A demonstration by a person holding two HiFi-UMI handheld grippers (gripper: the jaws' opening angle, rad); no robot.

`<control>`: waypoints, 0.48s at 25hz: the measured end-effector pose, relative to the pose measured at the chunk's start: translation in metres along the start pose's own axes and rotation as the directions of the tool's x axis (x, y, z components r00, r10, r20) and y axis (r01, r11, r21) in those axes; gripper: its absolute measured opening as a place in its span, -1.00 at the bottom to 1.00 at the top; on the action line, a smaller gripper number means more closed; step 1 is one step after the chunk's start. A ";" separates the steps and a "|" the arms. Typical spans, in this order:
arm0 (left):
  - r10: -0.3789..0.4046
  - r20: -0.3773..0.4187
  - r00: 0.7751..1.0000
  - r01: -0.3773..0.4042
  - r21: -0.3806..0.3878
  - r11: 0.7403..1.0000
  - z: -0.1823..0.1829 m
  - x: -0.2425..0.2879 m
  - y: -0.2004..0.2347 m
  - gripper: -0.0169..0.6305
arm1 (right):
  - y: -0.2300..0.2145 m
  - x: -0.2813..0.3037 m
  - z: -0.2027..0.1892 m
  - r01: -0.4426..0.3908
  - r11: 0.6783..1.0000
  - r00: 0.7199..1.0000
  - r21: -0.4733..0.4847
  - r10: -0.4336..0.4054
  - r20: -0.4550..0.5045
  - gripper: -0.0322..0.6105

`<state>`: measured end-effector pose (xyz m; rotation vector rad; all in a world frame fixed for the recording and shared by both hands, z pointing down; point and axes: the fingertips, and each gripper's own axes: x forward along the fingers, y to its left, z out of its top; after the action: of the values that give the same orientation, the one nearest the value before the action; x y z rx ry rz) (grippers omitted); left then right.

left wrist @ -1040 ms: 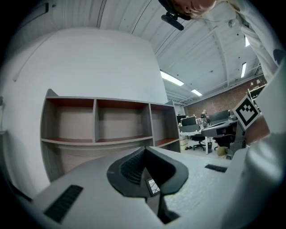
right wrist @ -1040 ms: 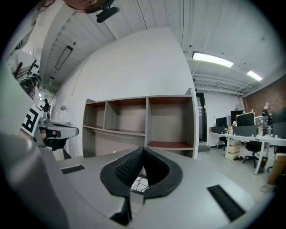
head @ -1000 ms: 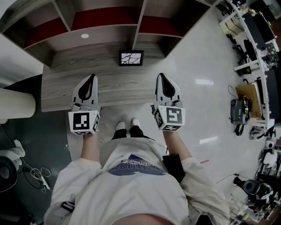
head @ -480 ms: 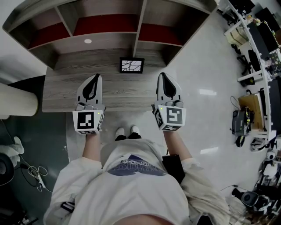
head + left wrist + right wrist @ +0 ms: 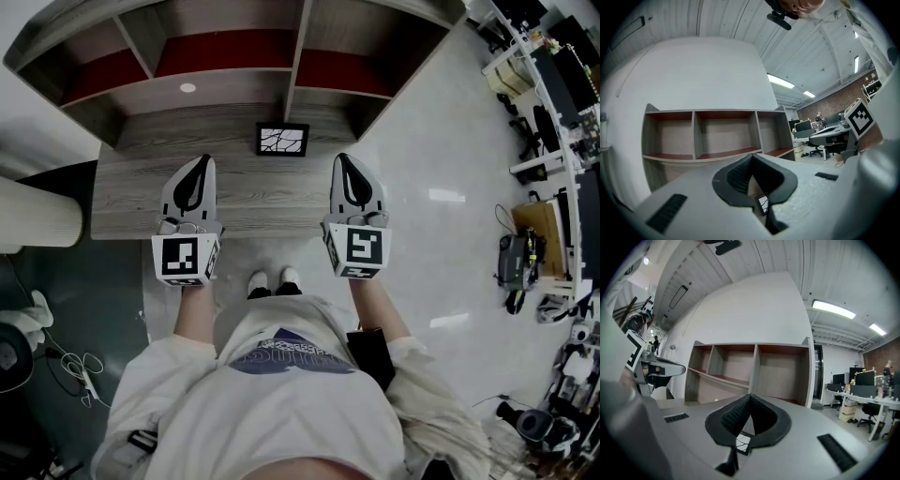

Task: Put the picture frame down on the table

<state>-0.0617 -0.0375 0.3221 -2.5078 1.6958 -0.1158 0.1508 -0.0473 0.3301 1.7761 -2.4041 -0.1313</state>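
A small black picture frame point(image 5: 282, 139) with a white cracked-line image stands at the back of the grey wooden table point(image 5: 131, 202), just in front of the shelf unit. My left gripper point(image 5: 199, 167) hovers over the table's front half, left of the frame, shut and empty. My right gripper point(image 5: 345, 165) hovers level with it, to the frame's right, also shut on nothing. In the left gripper view the frame point(image 5: 762, 202) peeks through below the closed tips point(image 5: 751, 157). In the right gripper view the frame point(image 5: 742, 441) shows under the closed tips point(image 5: 750, 396).
An open shelf unit point(image 5: 225, 52) with red-floored bays backs the table; a small white disc point(image 5: 187, 87) lies on its lower shelf. A pale cylinder point(image 5: 37, 217) sits at the table's left end. Benches with gear point(image 5: 553, 112) line the far right, across light floor.
The head view has shifted a little. Both grippers stay shut and hover in nearly the same spots. The frame has not moved on the table.
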 end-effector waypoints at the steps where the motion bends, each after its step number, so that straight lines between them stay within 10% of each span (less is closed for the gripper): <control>1: -0.001 -0.001 1.000 0.001 0.001 1.000 0.000 0.000 0.000 -0.93 | 0.000 -0.001 0.000 -0.001 1.000 1.000 -0.003 0.001 0.002 -0.91; 12: 0.005 0.005 1.000 -0.005 0.009 1.000 0.006 -0.002 0.001 -0.93 | -0.005 -0.004 0.008 0.006 0.999 1.000 -0.043 -0.005 0.022 -0.91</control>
<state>-0.0626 -0.0358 0.3157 -2.4947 1.6962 -0.1168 0.1551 -0.0453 0.3213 1.7721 -2.3928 -0.2023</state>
